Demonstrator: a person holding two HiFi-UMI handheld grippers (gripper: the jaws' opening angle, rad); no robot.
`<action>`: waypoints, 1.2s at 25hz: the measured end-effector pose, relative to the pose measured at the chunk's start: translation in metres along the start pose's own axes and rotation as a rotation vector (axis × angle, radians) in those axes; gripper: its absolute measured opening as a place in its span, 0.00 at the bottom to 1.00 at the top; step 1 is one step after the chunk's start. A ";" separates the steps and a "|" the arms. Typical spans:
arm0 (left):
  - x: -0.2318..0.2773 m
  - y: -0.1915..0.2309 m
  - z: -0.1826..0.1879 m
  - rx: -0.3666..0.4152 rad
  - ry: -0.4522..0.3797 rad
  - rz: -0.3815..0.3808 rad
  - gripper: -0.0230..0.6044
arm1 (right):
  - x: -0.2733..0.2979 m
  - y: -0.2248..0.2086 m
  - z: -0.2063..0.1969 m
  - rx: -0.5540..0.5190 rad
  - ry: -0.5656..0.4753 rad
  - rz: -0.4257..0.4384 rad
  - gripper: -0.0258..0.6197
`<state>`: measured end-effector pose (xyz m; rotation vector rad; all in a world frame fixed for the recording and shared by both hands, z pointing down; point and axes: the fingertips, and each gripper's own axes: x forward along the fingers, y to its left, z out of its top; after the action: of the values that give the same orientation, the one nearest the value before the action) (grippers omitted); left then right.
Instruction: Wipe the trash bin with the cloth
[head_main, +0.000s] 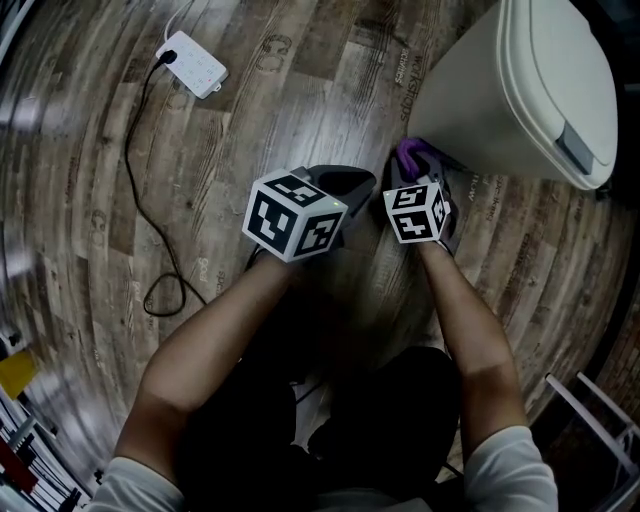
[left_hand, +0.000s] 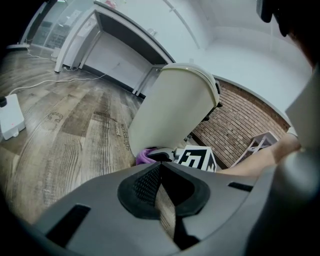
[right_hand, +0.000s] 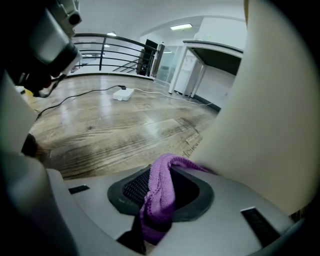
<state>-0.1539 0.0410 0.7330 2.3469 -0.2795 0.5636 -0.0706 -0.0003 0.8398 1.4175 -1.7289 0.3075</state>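
Lying at the far left of the wood floor (head_main: 90, 200), a white power strip (head_main: 192, 62) is trailing a black cord (head_main: 127, 140) back toward the person. The left tool (left_hand: 160, 169) is being held low over the floor, its jaws pressed together with nothing between them, and is pointing toward the trash bin (left_hand: 170, 107). Just to its right, the right tool (right_hand: 159, 176) is pinching a purple cloth (right_hand: 161, 192) and holding it against the lower side wall of the cream bin, which is standing upright on the floor with its lid shut.
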 end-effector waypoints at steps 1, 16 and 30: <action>-0.001 0.001 0.000 0.000 -0.001 0.003 0.04 | -0.002 0.009 0.009 -0.015 -0.025 0.035 0.20; -0.082 -0.032 0.048 -0.057 0.030 0.052 0.04 | -0.136 0.044 0.100 -0.286 -0.055 0.320 0.20; -0.239 -0.132 0.200 -0.274 -0.132 0.130 0.04 | -0.304 -0.004 0.254 -0.409 0.154 0.540 0.20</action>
<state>-0.2558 0.0130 0.4115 2.1129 -0.5383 0.4029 -0.1857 0.0388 0.4626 0.6081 -1.8894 0.3172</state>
